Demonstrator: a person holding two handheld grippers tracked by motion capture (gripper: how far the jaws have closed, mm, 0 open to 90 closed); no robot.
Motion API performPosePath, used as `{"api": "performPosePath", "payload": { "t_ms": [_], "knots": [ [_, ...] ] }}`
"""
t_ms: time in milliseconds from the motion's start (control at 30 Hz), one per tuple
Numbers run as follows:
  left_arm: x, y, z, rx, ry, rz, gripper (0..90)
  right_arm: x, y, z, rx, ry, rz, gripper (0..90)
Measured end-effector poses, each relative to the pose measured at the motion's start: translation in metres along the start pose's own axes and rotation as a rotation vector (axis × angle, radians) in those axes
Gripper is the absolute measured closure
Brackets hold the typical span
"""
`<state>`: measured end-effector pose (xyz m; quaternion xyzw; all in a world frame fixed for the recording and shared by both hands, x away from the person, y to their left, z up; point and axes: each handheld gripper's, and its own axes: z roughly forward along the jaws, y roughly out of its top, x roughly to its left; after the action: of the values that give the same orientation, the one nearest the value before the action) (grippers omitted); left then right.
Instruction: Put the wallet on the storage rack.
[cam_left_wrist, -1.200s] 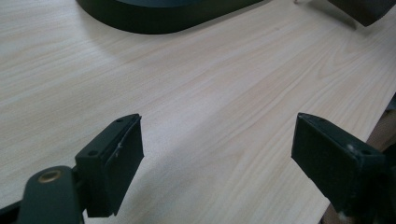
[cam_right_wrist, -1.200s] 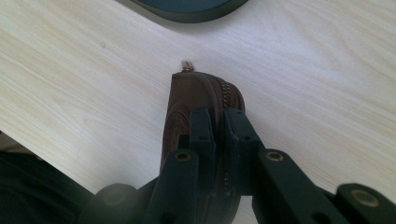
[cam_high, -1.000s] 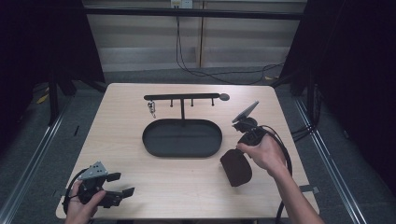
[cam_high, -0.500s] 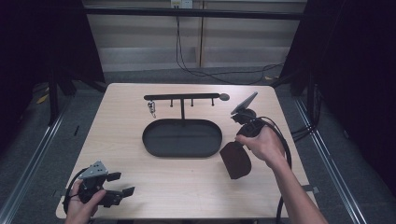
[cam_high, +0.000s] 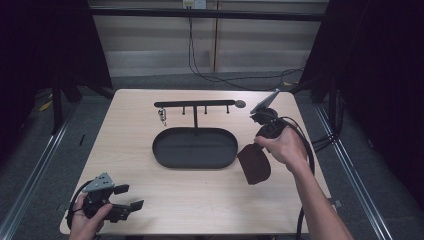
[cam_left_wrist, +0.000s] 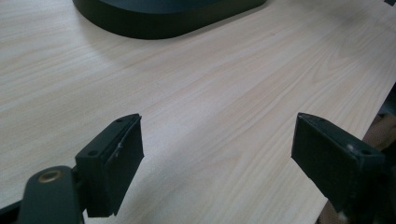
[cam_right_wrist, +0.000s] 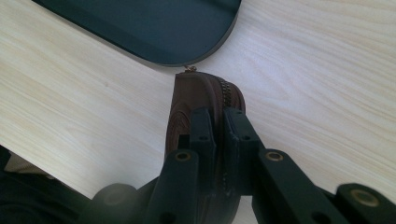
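1. We see the right gripper (cam_right_wrist: 215, 140) with its fingers (cam_right_wrist: 201, 135) pinching a brown zipped pouch (cam_right_wrist: 196, 100) by its edge, the zipper running up between the two fingers.
2. In the high view the right gripper (cam_high: 260, 150) holds the brown zipped pouch (cam_high: 254, 164) hanging over the worktop (cam_high: 200, 195), just beside the right end of the dark oval tray (cam_high: 195, 147); we cannot tell whether the pouch touches the wood.
3. The right hand (cam_high: 282, 146) grips the tool from the right, with the cable looping around it.
4. The left gripper (cam_left_wrist: 217, 154) has its fingers (cam_left_wrist: 116, 158) spread wide with bare wood between them (nothing held).
5. In the high view the left gripper (cam_high: 125, 197) sits at the near left corner of the worktop, in the left hand (cam_high: 87, 222), well apart from the tray.
6. Behind the tray stands a black rack with pegs (cam_high: 195, 105); a small metal item (cam_high: 162, 117) hangs near its left end.
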<state>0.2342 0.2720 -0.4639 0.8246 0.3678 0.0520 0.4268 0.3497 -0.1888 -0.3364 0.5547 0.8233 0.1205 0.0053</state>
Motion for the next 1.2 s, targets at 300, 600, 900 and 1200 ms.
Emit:
{"api": "performPosePath", "payload": {
  "t_ms": [300,600,900,1200],
  "knots": [
    [0.0,-0.001,0.001,0.005,-0.003,-0.007,16.7,0.0,0.008,-0.006,-0.017,-0.007,0.001,82.8],
    [0.001,-0.001,0.0,0.006,-0.004,-0.009,16.7,-0.001,0.019,-0.011,-0.046,0.001,0.014,82.9],
    [0.001,-0.001,0.0,0.007,-0.001,-0.01,16.7,0.001,0.033,-0.011,-0.079,0.007,0.021,83.4],
    [0.002,-0.001,0.0,0.005,-0.003,-0.012,16.8,-0.001,0.042,-0.013,-0.13,0.033,0.049,83.7]
  ]
}}
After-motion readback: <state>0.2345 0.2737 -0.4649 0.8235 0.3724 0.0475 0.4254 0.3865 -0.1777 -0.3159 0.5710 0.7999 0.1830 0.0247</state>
